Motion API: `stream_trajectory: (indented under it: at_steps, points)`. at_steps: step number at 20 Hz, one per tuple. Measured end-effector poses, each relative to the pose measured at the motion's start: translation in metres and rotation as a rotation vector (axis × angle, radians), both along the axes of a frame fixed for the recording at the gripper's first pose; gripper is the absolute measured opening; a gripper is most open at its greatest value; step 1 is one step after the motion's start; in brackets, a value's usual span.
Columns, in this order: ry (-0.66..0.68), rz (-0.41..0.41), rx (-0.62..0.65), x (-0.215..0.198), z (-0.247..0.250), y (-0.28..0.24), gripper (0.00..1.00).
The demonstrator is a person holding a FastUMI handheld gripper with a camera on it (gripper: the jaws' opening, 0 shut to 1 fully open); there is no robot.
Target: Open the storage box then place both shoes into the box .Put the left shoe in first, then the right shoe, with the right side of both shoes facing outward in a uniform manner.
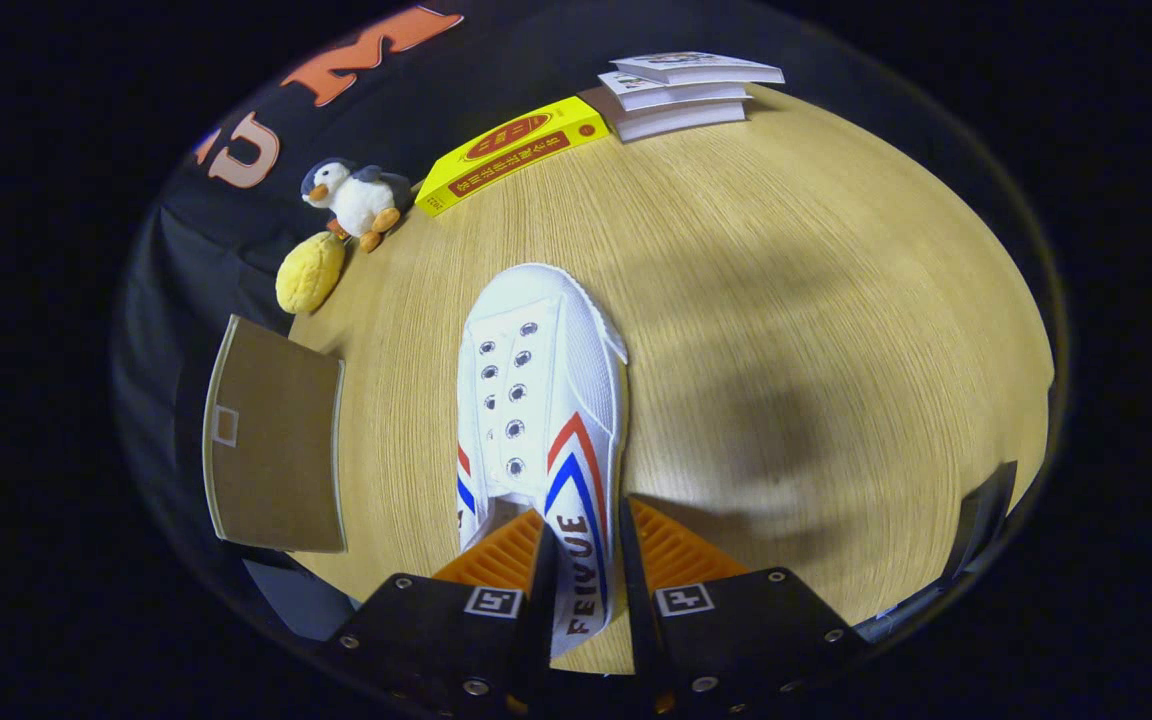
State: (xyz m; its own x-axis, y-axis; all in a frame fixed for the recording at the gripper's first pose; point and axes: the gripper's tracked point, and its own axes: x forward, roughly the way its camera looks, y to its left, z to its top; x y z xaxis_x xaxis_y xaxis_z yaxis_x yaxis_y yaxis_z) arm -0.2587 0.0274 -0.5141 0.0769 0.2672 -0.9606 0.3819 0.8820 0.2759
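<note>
Lying far left off the table (786, 300) edge, storage box (276, 440) w/ brown flap, lid state unclear. Next, yellow plush (310, 272) & penguin toy (356, 200), then yellow book (511, 152) — white book stack (681, 92) beyond. Gripper (584, 560) clenched on white shoe (541, 400), both fingers pressing its side wall near the heel — toe pointing away over the tabletop.

A white shoe (541, 400) is showing red and blue stripes; a yellow book (511, 153) is lying on the pale wooden table (816, 330).
</note>
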Motion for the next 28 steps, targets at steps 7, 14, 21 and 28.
stream_trajectory:
  at_steps: [7,14,21,28]
  points:
    - [-0.022,-0.099,0.001,0.001,0.002,0.001,0.15]
    - [-0.065,-0.14,0.068,0.024,0.031,0.025,0.07]
    - [-0.134,-0.072,0.145,0.067,0.083,0.07,0.07]
    - [-0.192,0.039,0.215,0.098,0.135,0.13,0.07]
